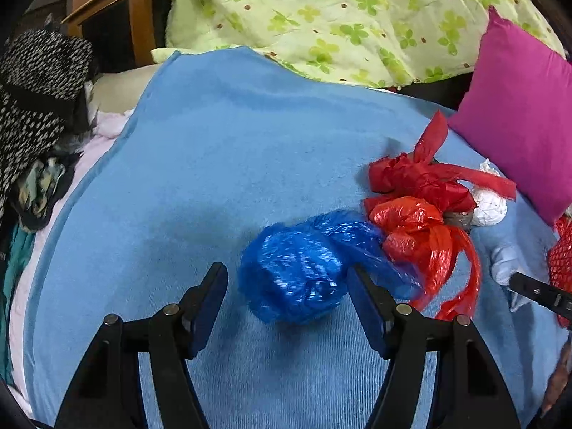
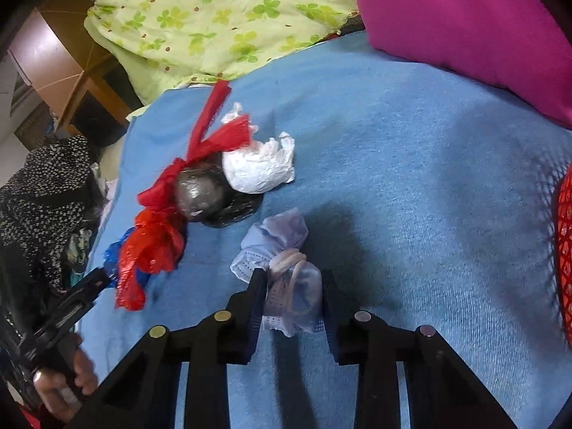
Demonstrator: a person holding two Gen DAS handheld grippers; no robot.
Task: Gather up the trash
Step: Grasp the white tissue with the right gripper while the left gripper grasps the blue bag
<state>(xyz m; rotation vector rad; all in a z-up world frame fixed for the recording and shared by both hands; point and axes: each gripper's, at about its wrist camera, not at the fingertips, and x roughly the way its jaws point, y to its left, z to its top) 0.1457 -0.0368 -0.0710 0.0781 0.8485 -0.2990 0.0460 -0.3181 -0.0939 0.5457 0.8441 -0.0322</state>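
A crumpled blue plastic bag (image 1: 300, 268) lies on the blue bedsheet (image 1: 214, 164). My left gripper (image 1: 287, 277) is open, its jaws on either side of the bag, not squeezing it. Behind it lie crumpled red plastic bags (image 1: 418, 211), a grey-black wad (image 2: 205, 193) and a white tissue ball (image 2: 259, 168). My right gripper (image 2: 293, 286) stands around a crumpled light-blue face mask (image 2: 286, 271); its jaws are close on both sides of the mask and seem to touch it. The right gripper's tip also shows in the left wrist view (image 1: 536, 291).
A magenta pillow (image 1: 518, 121) lies at the right, a green clover-print quilt (image 1: 321, 18) at the back. A red mesh basket (image 2: 565, 257) sits at the right edge. Dark spotted clothes (image 1: 39, 100) are piled left, by a wooden cabinet (image 1: 118, 10).
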